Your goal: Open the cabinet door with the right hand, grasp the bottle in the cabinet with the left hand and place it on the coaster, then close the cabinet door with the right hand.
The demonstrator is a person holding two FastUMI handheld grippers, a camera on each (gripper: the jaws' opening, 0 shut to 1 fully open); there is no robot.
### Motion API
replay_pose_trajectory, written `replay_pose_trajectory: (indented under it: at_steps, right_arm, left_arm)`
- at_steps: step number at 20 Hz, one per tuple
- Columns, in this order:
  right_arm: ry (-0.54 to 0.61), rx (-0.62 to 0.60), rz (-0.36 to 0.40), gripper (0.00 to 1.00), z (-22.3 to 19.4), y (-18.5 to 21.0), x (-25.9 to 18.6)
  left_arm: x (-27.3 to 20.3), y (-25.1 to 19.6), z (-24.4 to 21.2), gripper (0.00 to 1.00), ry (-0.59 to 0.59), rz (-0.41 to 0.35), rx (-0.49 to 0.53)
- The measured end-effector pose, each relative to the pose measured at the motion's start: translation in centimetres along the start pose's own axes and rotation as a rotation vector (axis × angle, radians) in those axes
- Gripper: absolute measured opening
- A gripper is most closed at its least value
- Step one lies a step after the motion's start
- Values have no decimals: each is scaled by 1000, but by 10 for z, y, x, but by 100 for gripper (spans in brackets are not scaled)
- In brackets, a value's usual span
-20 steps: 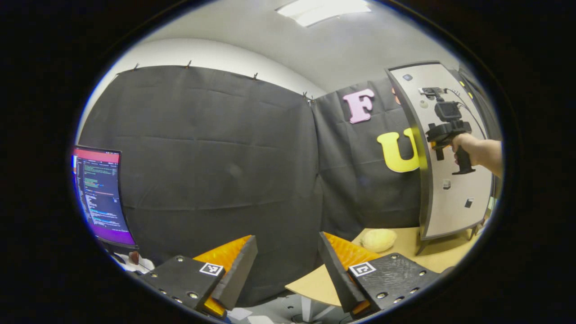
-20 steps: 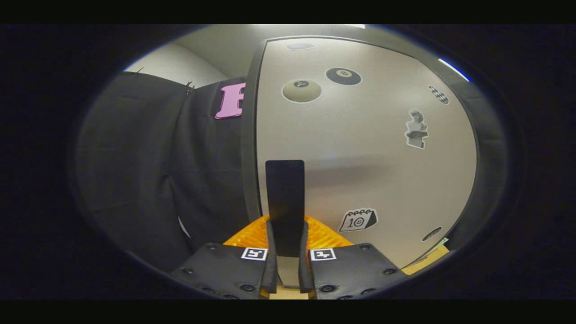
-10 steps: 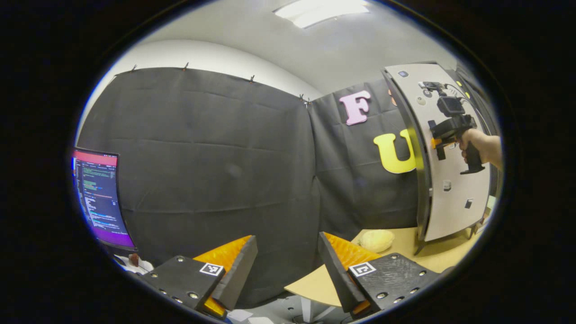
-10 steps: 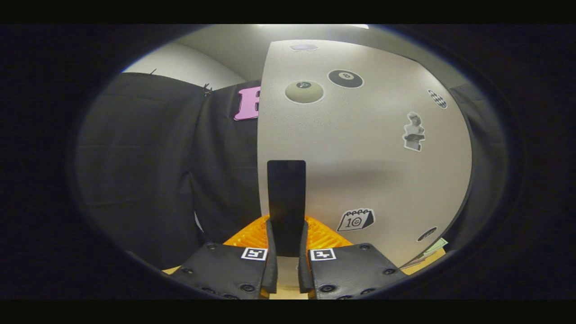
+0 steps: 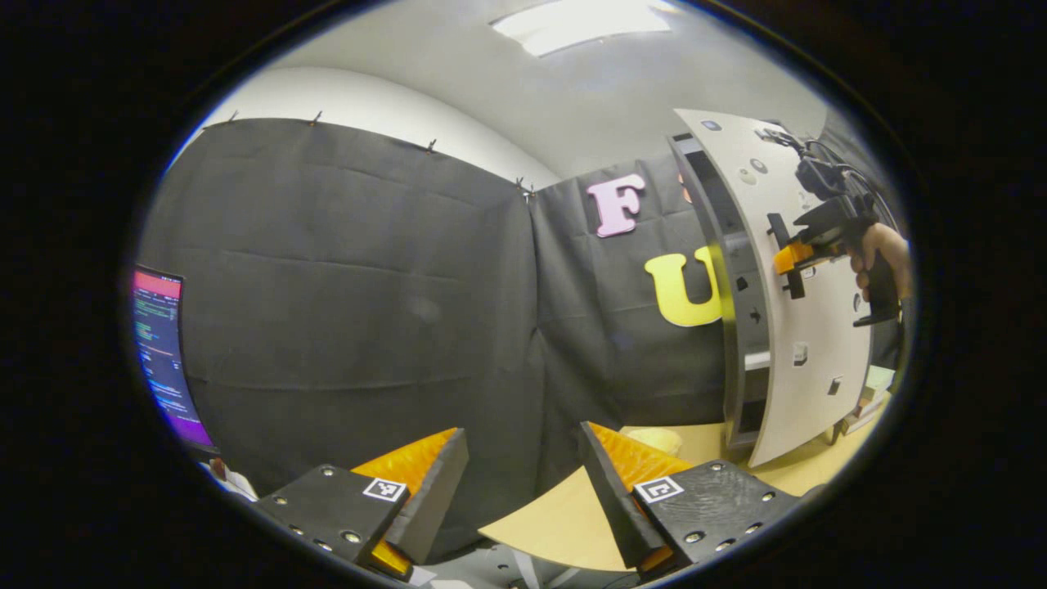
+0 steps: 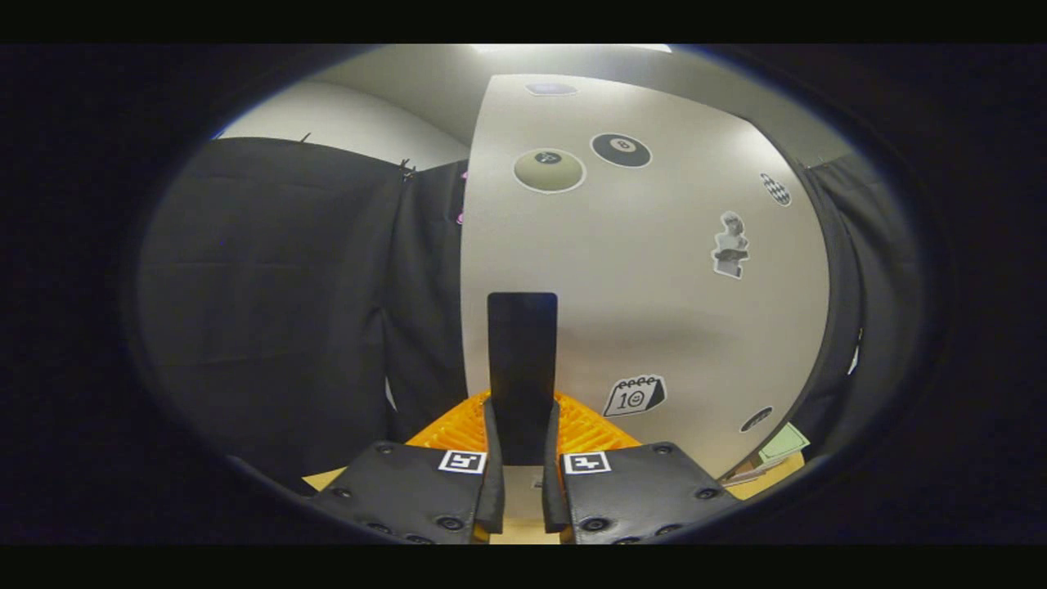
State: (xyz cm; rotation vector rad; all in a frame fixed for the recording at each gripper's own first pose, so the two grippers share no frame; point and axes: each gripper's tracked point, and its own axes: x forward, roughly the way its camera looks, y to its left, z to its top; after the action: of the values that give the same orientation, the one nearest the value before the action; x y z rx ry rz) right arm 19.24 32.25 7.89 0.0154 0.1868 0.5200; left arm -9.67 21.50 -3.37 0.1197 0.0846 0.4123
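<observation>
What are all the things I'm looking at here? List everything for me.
Cabinet door: one, pale grey with stickers, swung partly open at the cabinet front.
Door handle: one, black, upright on the door, between the right gripper's fingers.
Cabinet: one, dark frame with shelves inside, standing on the table.
Table: one, light wood, below the cabinet.
Yellowish object: one, on the table near the cabinet; too unclear to name.
Monitor: one, lit screen, far left of the left gripper view.
Ceiling light: one, white, overhead.
Left gripper: one, open, holding nothing.
Right gripper: one, shut on the door handle.
Hand: one, holding the right gripper.
</observation>
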Motion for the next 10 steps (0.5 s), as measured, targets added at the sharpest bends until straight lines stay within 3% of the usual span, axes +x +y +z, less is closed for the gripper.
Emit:
replay_pose_trajectory:
  at_steps: [7, 10]
  right_arm:
    - [6, -11, 72, 19, -1, -16, -16]
    - [13, -24, 93, 19, -3, -23, -28]
  left_arm:
    - [-10, -19, 15, 83, -15, -88, -11]
    - [1, -57, 22, 83, -22, -129, -15]
